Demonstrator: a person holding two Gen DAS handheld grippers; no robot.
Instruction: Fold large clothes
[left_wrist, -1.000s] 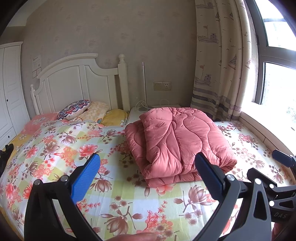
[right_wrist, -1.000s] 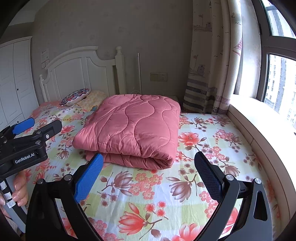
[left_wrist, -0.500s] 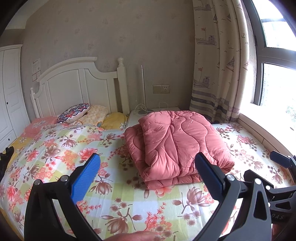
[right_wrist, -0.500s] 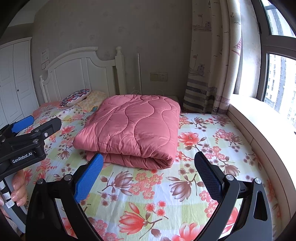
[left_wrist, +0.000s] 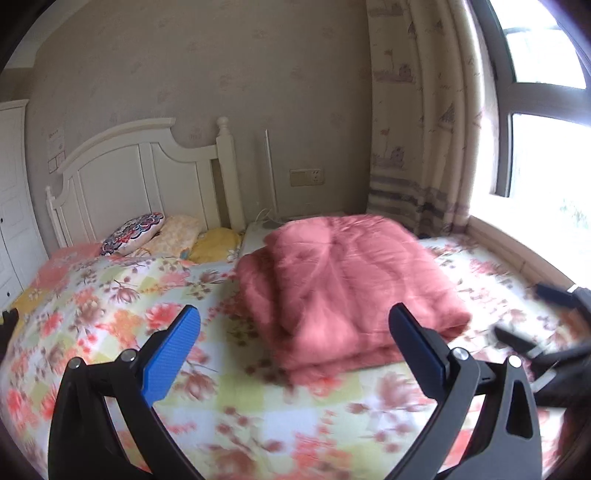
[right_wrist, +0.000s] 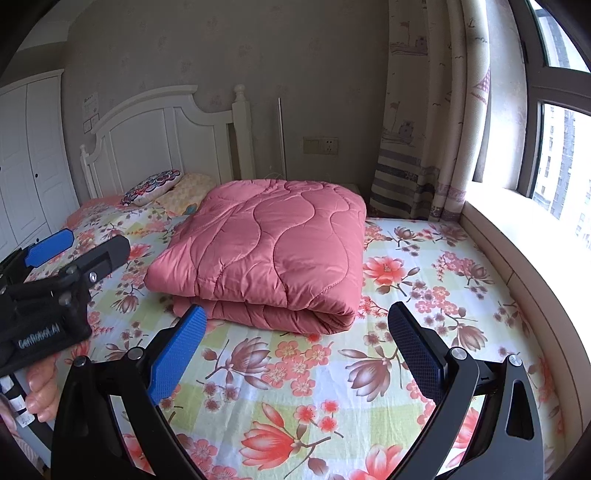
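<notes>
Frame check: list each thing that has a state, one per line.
Pink quilt: folded into a stack, lying on the bed.
Left hand-held gripper: open, empty.
Right hand-held gripper: open, empty.
Curtain: drawn aside.
Floral sheet: spread flat.

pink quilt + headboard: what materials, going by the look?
Pink quilt: padded synthetic-looking fabric with a slight satin sheen; wavy stitched channels and puffy folded edges suggest fibre filling. Headboard: probably white-painted wood, smooth semi-gloss, with panelled sections and a turned post.
</notes>
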